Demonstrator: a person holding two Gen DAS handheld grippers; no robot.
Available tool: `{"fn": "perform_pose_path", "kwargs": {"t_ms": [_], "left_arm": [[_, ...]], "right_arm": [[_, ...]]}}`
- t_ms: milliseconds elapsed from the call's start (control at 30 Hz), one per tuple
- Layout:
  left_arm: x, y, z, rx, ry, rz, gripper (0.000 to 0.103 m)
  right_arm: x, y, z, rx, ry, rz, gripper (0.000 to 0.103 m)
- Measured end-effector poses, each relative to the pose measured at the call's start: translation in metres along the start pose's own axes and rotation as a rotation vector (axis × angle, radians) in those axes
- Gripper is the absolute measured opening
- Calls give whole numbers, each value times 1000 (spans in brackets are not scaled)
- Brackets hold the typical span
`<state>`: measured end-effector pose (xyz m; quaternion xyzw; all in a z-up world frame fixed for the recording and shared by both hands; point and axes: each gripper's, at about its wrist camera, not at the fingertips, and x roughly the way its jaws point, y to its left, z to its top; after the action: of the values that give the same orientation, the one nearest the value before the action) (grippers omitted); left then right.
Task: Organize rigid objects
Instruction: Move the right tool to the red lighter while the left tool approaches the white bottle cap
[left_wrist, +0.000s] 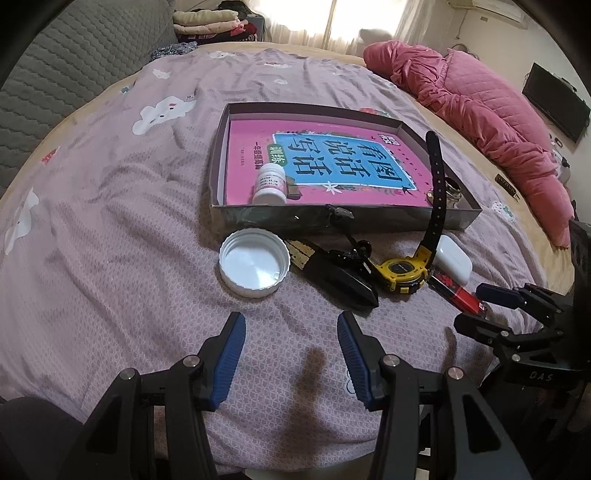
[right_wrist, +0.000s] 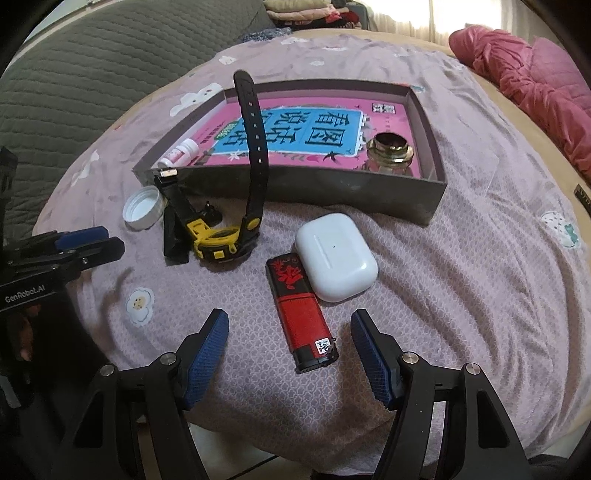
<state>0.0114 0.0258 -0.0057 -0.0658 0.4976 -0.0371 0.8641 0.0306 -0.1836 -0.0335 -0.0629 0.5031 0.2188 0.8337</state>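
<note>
The box (right_wrist: 428, 206) sits on the bed (right_wrist: 480, 280) ahead of me, already holding a book (right_wrist: 332, 129), a pill bottle (right_wrist: 179, 152) and a brass jar (right_wrist: 391, 151). Everything left lies in front of its near wall: watch (right_wrist: 221, 243), white case (right_wrist: 336, 258), cap (right_wrist: 142, 211), then the lighter (right_wrist: 301, 317). The lighter is nearest me, its long axis running away from the box towards my right gripper (right_wrist: 288, 354), which hangs spread over its near end, touching nothing. My left gripper (left_wrist: 291, 354) is also parted and empty, off towards the cap. So I judge the right hand should take the lighter, closing across its narrow width.
</note>
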Motion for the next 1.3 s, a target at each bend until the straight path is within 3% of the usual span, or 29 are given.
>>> {"fn": "perform_pose_path", "kwargs": {"t_ms": [300,500,633,800,1000,1300], "left_arm": [[2,0,0,-2,6,1,51],[5,0,0,-9,13,-4,51],[8,1,2,-14,22,-7,51],[12,3,3,-19,29,-8,51],[17,11,7,-51,30,-8,51],[28,23,16,-86,33,3,51]], "right_arm": [[8,18,1,-58,15,42,69],[13,25,3,-63,12,51,62],[17,22,8,-32,4,47,50],[22,21,12,-22,7,46,48],[26,23,15,-45,4,0,36],[32,22,18,-39,11,-6,35]]}}
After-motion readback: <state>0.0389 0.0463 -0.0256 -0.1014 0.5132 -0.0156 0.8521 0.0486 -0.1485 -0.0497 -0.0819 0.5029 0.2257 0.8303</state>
